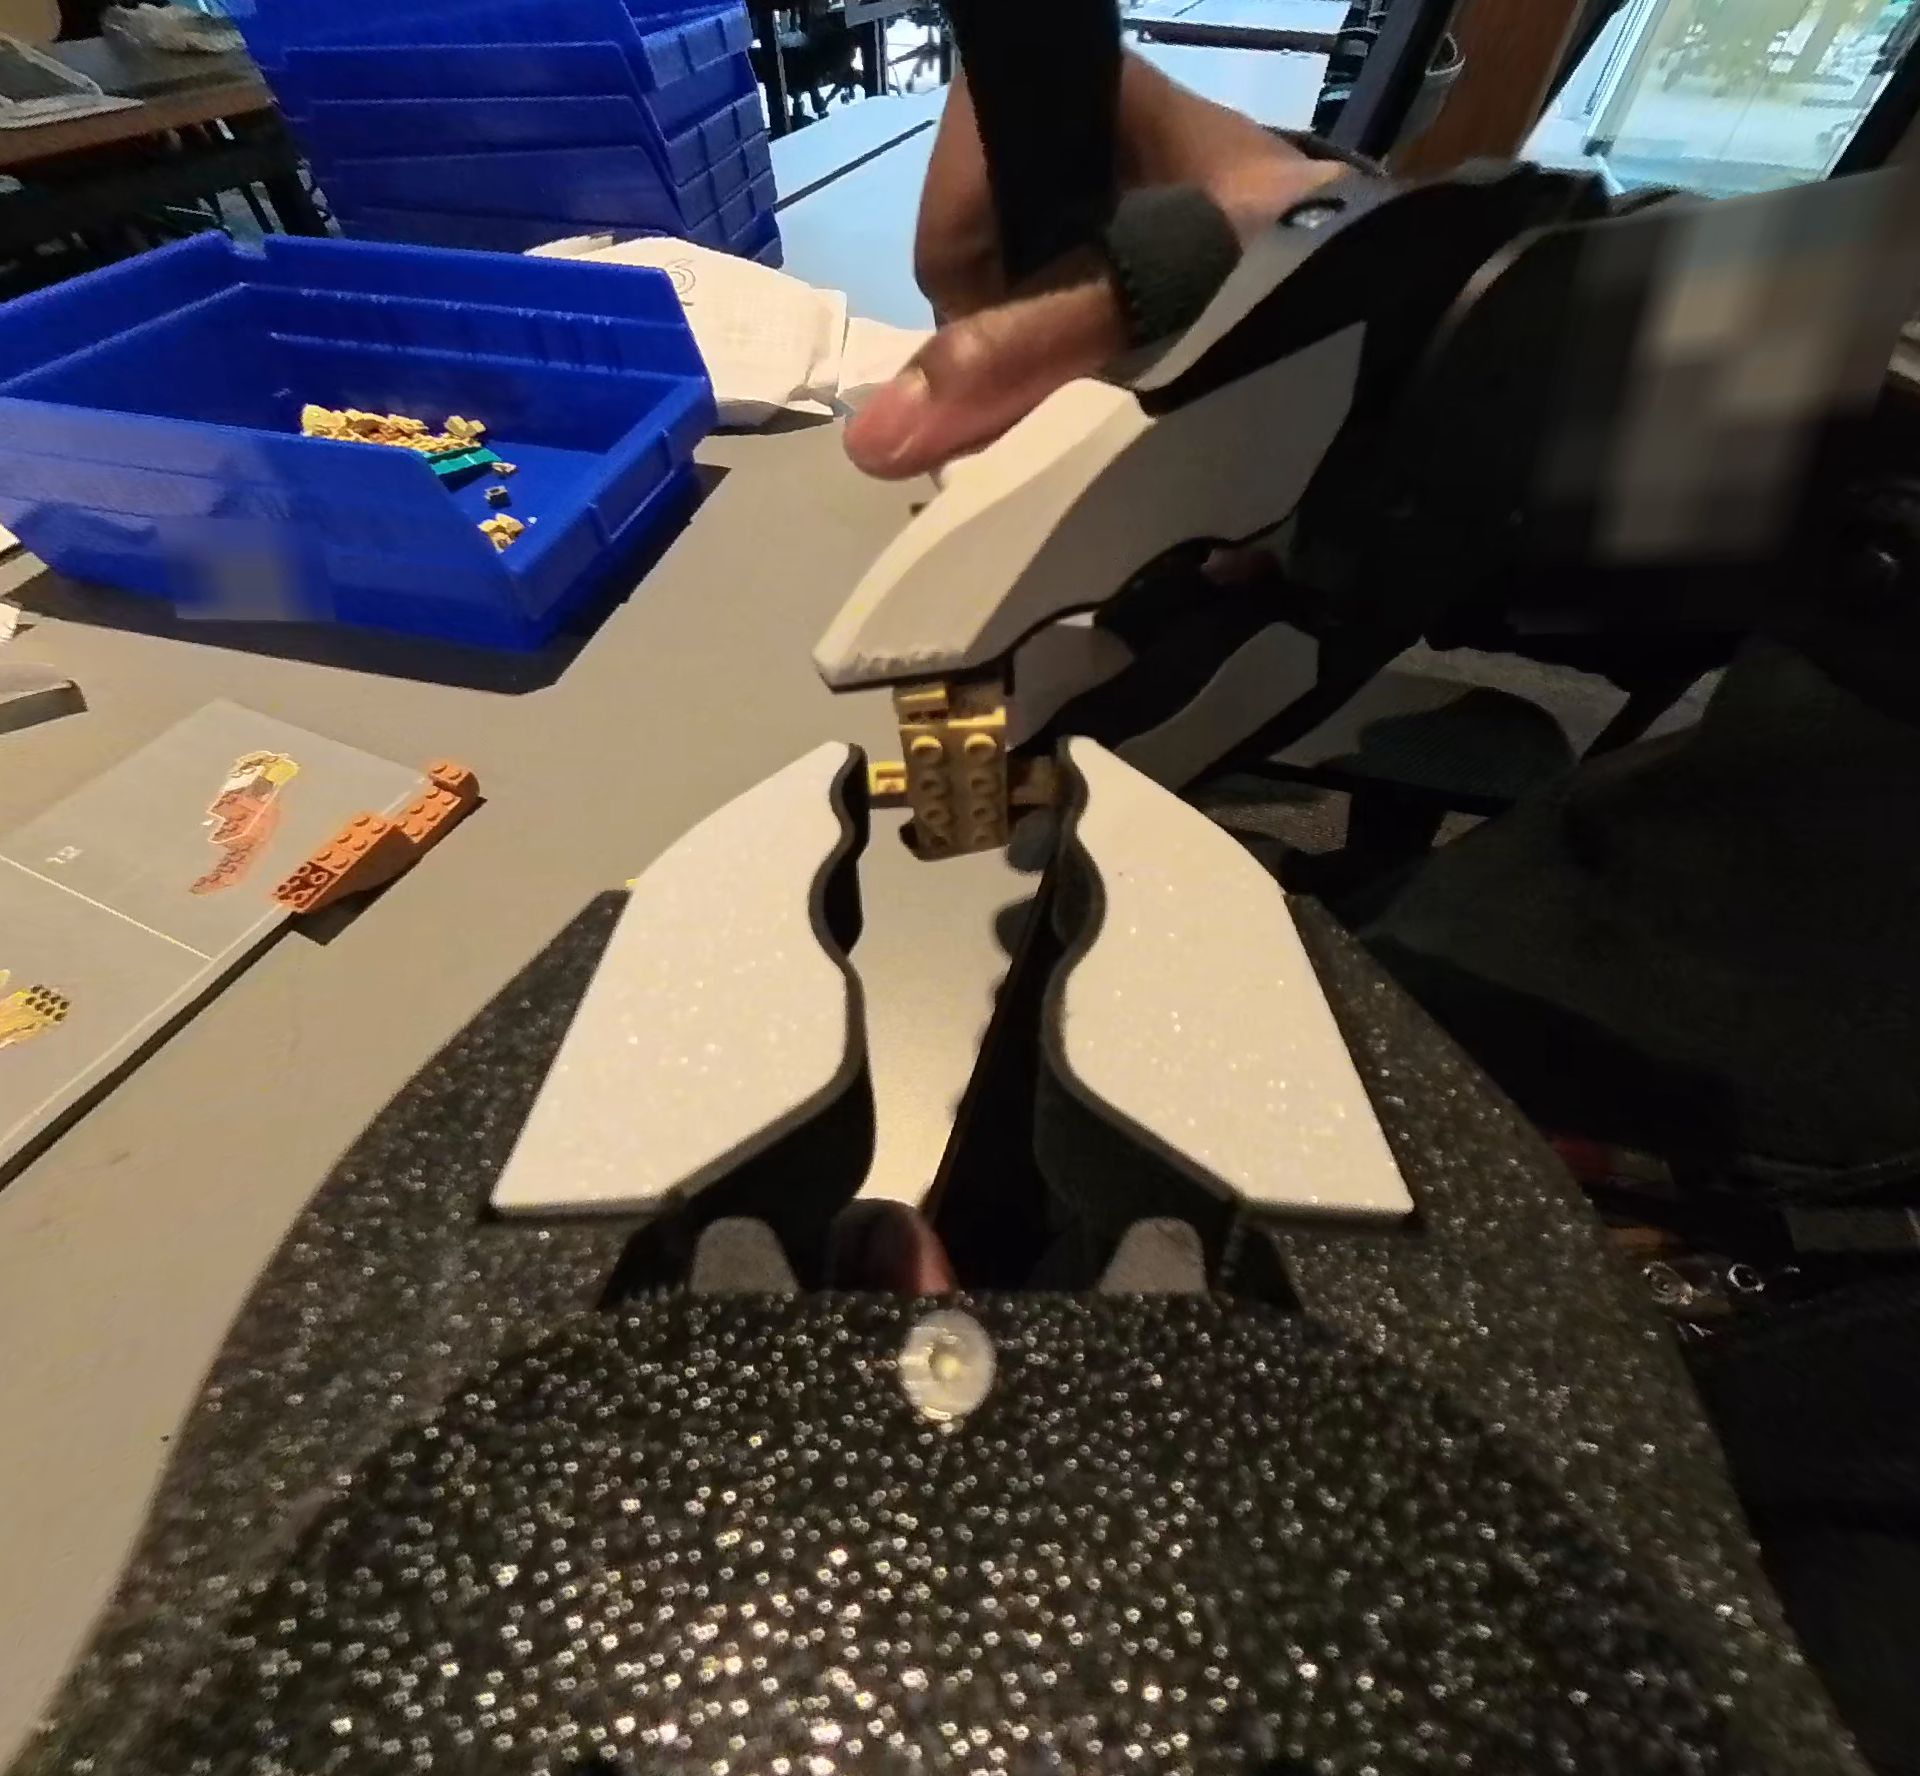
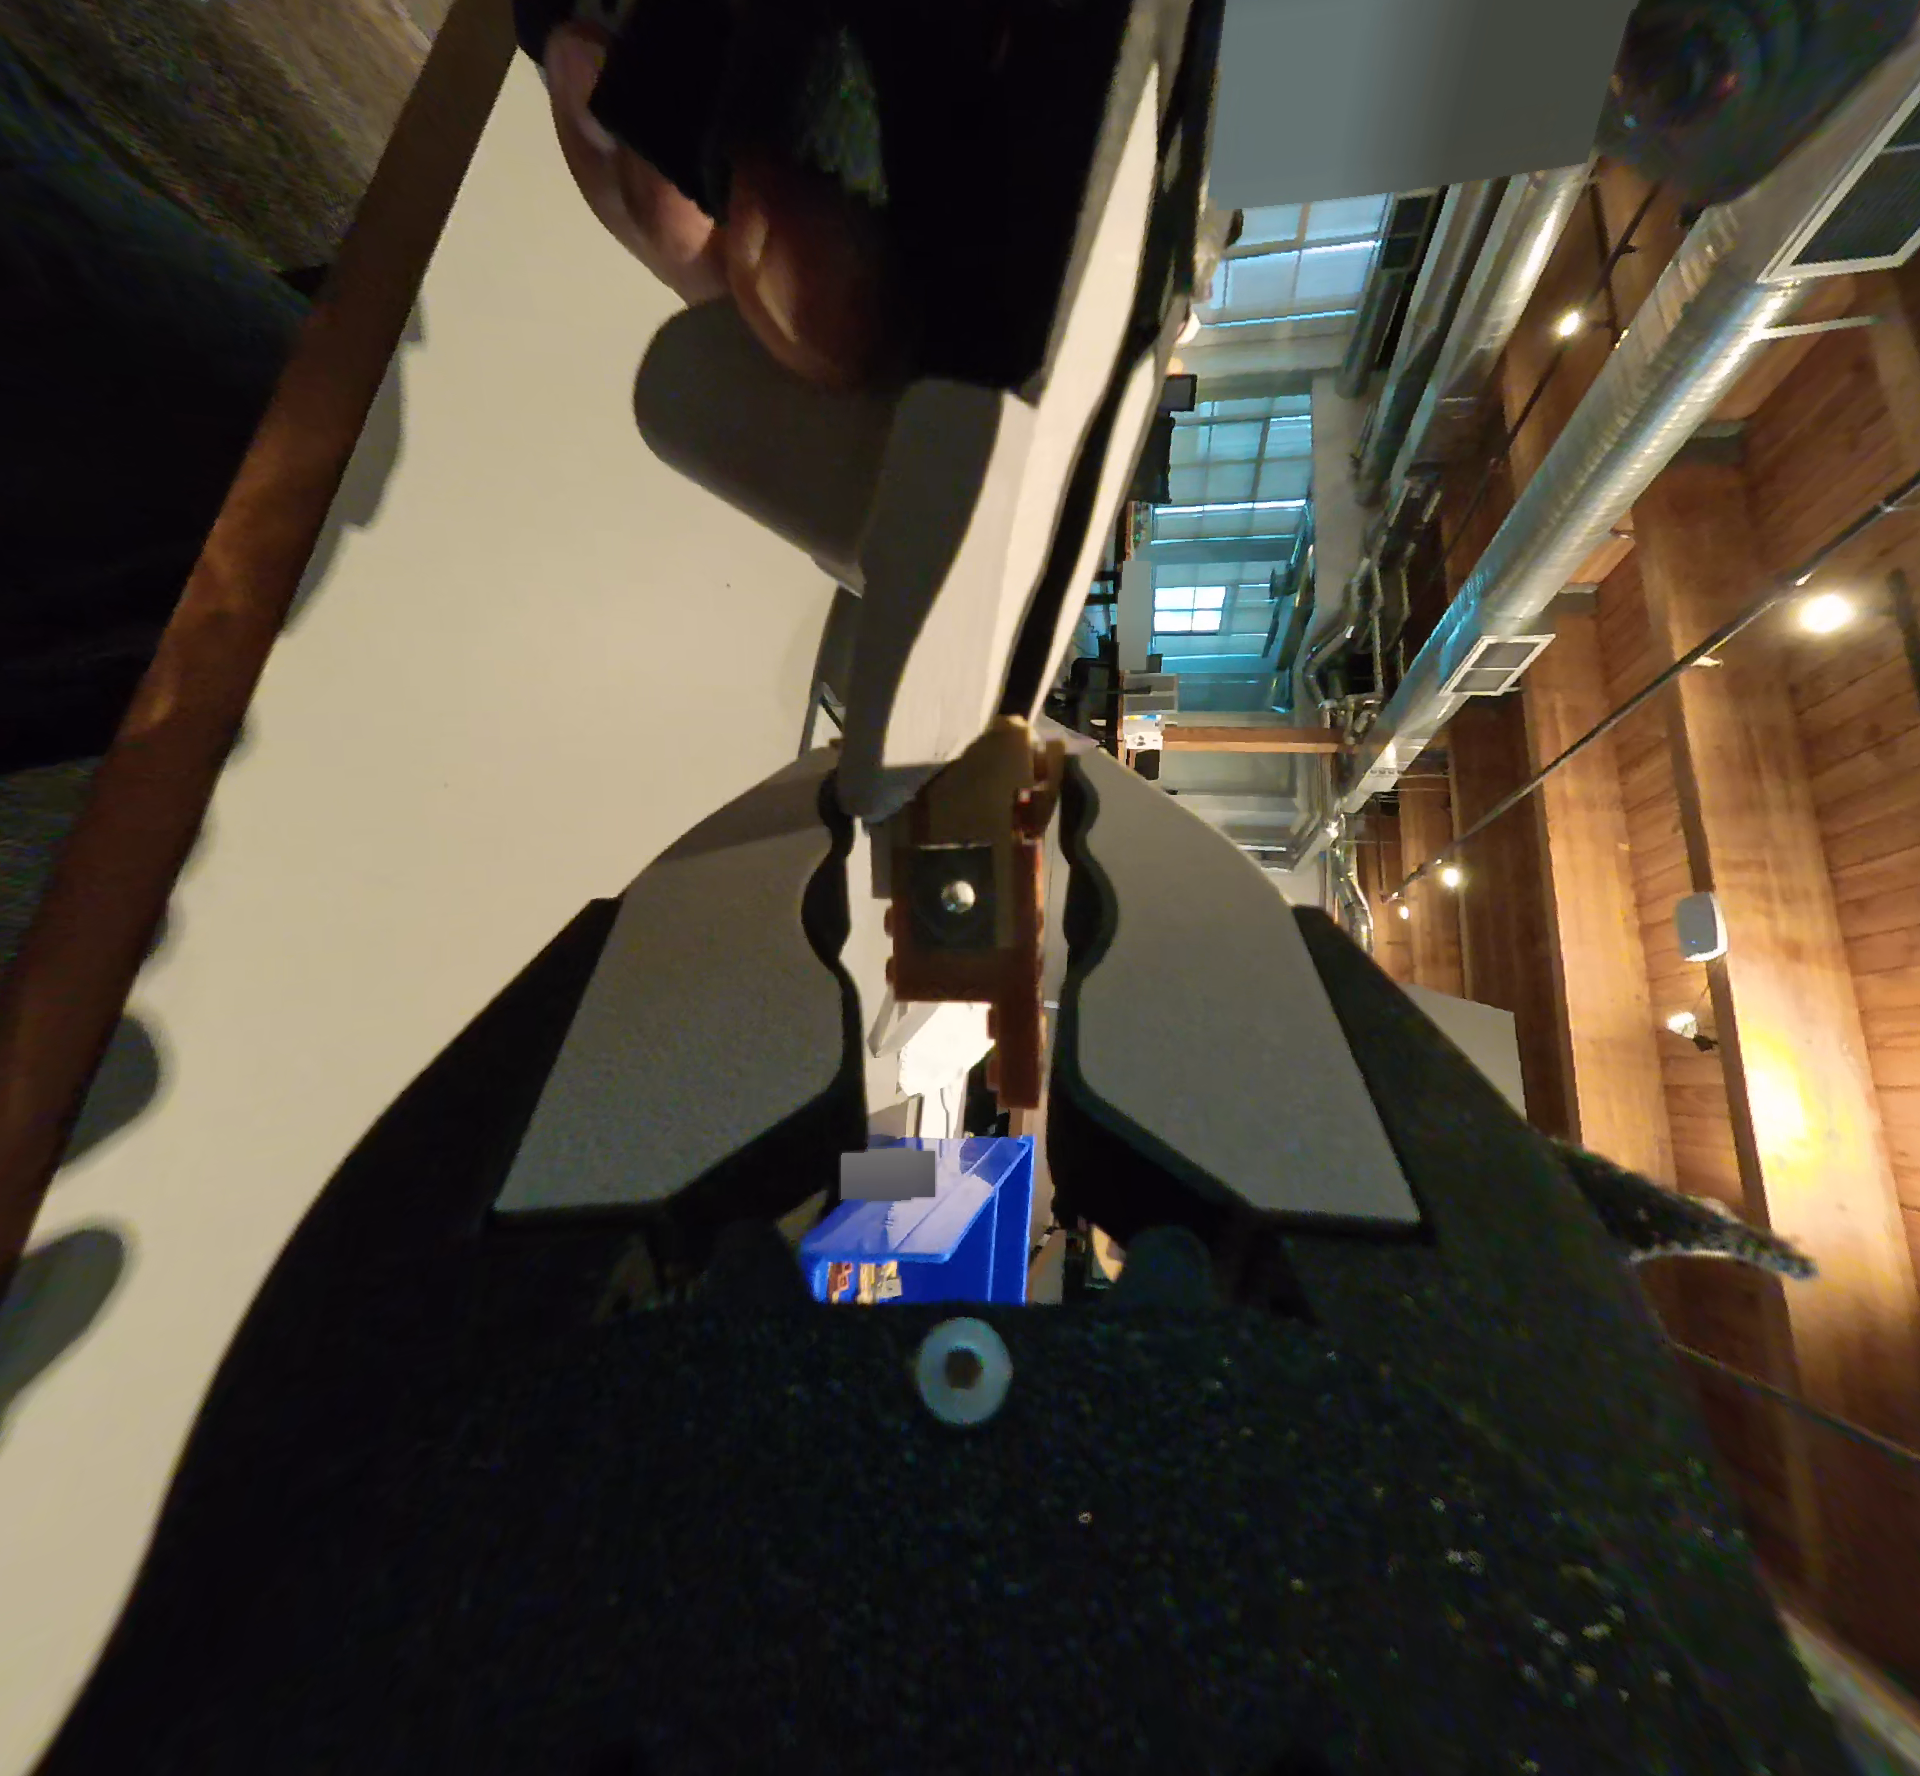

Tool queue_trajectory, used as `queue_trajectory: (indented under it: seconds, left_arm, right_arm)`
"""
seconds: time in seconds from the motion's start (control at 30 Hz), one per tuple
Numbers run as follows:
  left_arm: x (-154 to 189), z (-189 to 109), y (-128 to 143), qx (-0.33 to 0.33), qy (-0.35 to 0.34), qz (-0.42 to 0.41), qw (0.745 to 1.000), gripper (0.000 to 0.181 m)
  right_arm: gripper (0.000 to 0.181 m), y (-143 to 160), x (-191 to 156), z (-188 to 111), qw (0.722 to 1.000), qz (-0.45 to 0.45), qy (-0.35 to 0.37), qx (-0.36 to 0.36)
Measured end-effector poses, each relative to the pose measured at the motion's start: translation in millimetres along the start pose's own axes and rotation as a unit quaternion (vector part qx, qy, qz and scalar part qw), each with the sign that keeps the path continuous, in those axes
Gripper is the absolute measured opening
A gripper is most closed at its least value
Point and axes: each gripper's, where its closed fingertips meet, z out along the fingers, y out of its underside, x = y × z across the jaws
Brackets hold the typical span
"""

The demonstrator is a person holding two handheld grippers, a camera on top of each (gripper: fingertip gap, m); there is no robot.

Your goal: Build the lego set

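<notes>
A small tan and brown lego assembly is held in the air over the grey table, close to its near edge. My left gripper has its fingers closed against the assembly's two sides. My right gripper comes in from the upper right and pinches the same assembly from above and below. In the right wrist view the assembly sits between the right gripper's fingers. There the left gripper's finger reaches down onto the assembly's far end. How the bricks join is hidden.
An orange-brown lego piece lies on the open instruction booklet at the left. A blue bin with several tan and green pieces stands behind it, with stacked blue bins and a white paper bag farther back. A hand grips the right gripper. The grippers are tip to tip, or close to it. Left tips and right tips are each some 25 cm from the orange-brown lego piece.
</notes>
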Motion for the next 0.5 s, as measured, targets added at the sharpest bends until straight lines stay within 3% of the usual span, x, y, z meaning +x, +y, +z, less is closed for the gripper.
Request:
queue_trajectory:
  seconds: [0.5]
  left_arm:
    - [0.2,1.1,3.7,-0.012,0.001,-0.003,1.000,0.033]
  right_arm:
    - [0.035,-0.5,-2.1,0.9,0.998,-0.064,-0.001,-0.012]
